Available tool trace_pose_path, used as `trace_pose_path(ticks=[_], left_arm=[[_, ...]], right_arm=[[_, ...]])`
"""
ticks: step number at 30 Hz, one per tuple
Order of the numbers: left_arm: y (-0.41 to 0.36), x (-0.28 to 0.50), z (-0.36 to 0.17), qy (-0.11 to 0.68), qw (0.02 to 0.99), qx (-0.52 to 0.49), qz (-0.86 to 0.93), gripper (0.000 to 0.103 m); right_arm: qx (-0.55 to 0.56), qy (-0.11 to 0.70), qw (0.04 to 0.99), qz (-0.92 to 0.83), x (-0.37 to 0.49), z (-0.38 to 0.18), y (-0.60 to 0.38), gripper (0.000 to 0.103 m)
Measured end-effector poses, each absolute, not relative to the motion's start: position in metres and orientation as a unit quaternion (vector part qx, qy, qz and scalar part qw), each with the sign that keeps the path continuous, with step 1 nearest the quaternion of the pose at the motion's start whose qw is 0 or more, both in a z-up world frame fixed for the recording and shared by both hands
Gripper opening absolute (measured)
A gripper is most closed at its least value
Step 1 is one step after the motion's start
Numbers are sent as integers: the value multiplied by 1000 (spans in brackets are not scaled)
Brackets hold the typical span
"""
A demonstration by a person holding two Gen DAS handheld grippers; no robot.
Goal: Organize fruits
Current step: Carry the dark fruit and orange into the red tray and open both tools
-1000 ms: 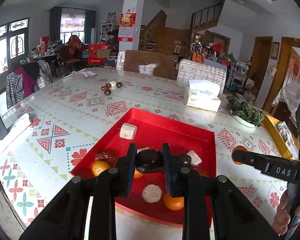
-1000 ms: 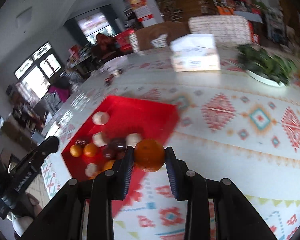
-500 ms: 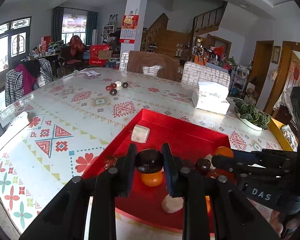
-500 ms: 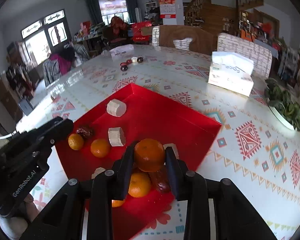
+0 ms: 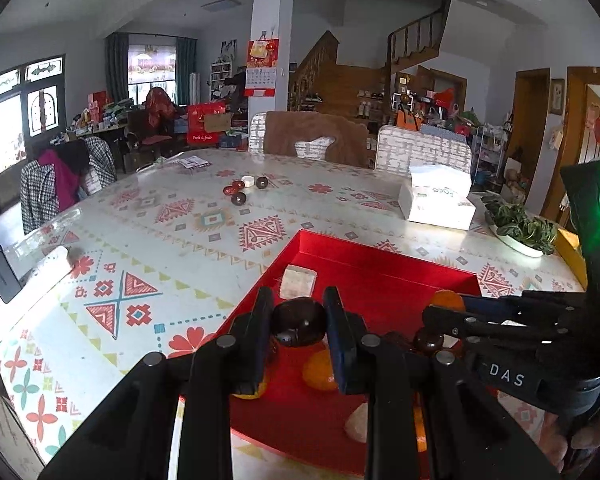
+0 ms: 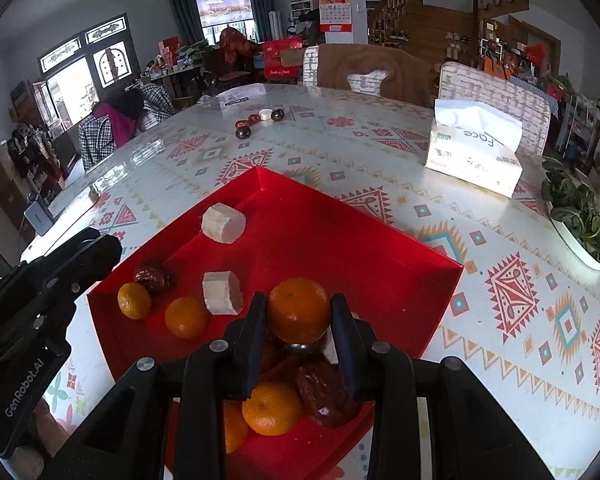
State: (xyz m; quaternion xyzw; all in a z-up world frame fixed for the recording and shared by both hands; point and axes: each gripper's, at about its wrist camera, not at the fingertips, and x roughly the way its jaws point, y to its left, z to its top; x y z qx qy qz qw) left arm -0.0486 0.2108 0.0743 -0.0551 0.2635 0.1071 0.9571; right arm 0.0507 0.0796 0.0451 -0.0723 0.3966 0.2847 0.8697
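With the left gripper [image 5: 299, 322] clamped on a dark chestnut [image 5: 299, 321] and the right gripper [image 6: 299, 312] clamped on an orange [image 6: 299, 309], both over the red tray [image 6: 380, 240], I'd lower each gently beside its own kind before letting go.
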Motion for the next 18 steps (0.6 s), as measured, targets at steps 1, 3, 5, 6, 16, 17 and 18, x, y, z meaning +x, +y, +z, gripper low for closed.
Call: trace_pose_path(ticks=[1, 3, 5, 6, 16, 17, 18], left_arm=[[209, -48, 75, 263, 957, -49, 110, 25], [207, -47, 74, 263, 957, -41, 115, 25], [205, -46, 74, 264, 956, -35, 119, 25], [203, -46, 74, 264, 956, -31, 122, 25], [200, -43, 70, 272, 954, -24, 124, 25], [200, -42, 69, 273, 953, -23, 125, 25], [200, -42, 69, 275, 953, -22, 127, 25]], right_arm=[[-74, 395, 871, 284, 51, 45, 80, 35], [-77, 391, 874, 280, 51, 46, 78, 35], [-78, 386, 878, 274, 51, 47, 76, 35], [-78, 384, 879, 272, 51, 47, 75, 35], [-81, 382, 884, 257, 54, 46, 68, 35], [-81, 382, 884, 256, 54, 46, 68, 35], [-81, 382, 884, 256, 54, 46, 68, 35]])
